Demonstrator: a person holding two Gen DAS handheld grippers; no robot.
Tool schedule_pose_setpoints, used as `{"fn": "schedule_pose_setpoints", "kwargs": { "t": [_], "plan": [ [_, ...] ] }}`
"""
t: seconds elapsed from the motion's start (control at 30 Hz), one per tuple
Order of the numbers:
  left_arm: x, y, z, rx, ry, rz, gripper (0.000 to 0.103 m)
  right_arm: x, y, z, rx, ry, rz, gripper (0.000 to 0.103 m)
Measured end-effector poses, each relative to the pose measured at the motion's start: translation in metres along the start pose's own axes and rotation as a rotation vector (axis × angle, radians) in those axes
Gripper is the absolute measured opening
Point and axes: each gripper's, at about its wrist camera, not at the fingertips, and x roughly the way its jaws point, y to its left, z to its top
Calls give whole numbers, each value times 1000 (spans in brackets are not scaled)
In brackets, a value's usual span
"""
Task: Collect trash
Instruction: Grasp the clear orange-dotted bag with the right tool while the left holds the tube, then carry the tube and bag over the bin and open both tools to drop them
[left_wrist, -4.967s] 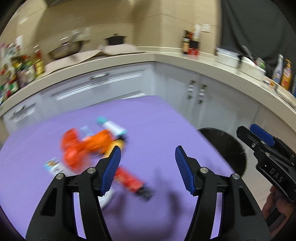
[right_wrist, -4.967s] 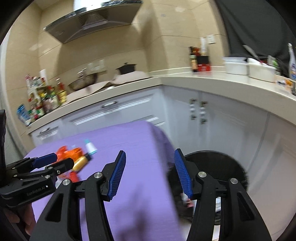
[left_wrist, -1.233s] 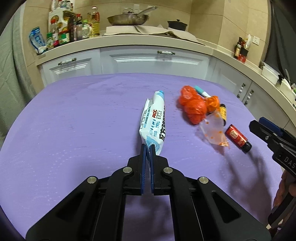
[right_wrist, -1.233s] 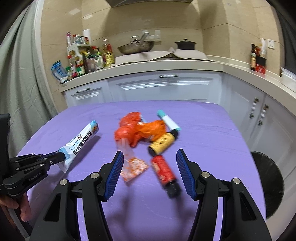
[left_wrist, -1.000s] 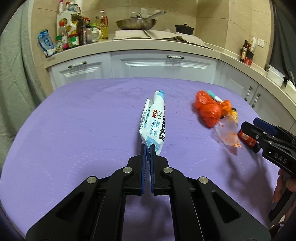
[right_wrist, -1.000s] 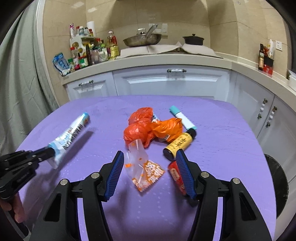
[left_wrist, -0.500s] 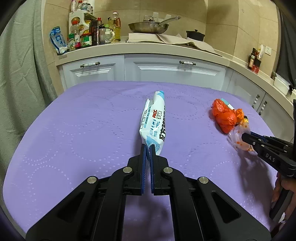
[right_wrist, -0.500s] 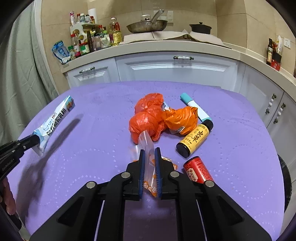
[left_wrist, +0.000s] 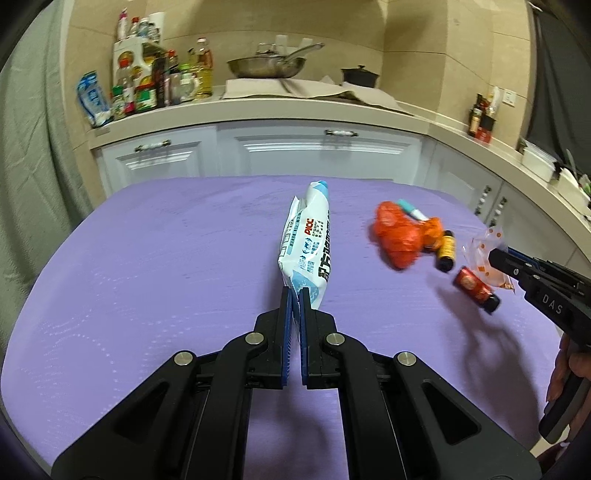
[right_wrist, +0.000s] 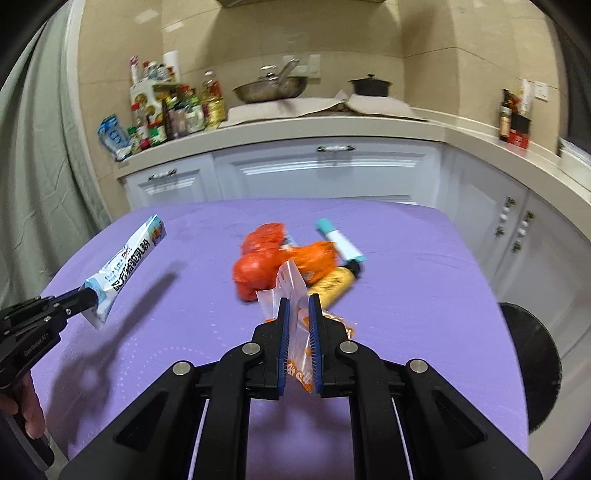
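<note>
My left gripper (left_wrist: 294, 295) is shut on the end of a white and blue wrapper (left_wrist: 308, 243), held above the purple table (left_wrist: 147, 277); the same wrapper (right_wrist: 123, 269) shows at the left of the right wrist view. My right gripper (right_wrist: 296, 306) is shut on a clear plastic bag with orange dots (right_wrist: 291, 291), lifted off the table; the bag (left_wrist: 487, 254) also shows at the right of the left wrist view. On the table lie a crumpled orange bag (right_wrist: 273, 262), a yellow bottle (right_wrist: 334, 284), a red bottle (left_wrist: 476, 290) and a teal-capped white tube (right_wrist: 341, 242).
A black bin (right_wrist: 532, 365) stands on the floor past the table's right edge. White cabinets (right_wrist: 325, 173) and a counter with bottles (right_wrist: 166, 114), a pan (right_wrist: 271, 88) and a black pot (right_wrist: 369, 86) run behind. A grey curtain (right_wrist: 44, 177) hangs at the left.
My right gripper closed on the dotted clear bag and raised it off the table. The left gripper kept its hold on the wrapper and shifted slightly.
</note>
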Motion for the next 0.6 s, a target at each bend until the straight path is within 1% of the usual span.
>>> {"fn": "schedule_pose_setpoints", "kwargs": {
  "t": [0.23,0.33,0.47,0.6],
  "plan": [
    [-2,-43,3,48,-13,-63,4,-29,-41,-8,61,-43,-86,11],
    [-2,-69,5,72,-17,-102,4,-43,-63,-13,94,-62,-127,11],
    [0,-109,8,100,-15,-175,4,-62,-92,-21,139,-87,-185,11],
    [-2,-152,9,156,-32,-230,4,-81,-126,-30,191,-113,-251,11]
  ]
}}
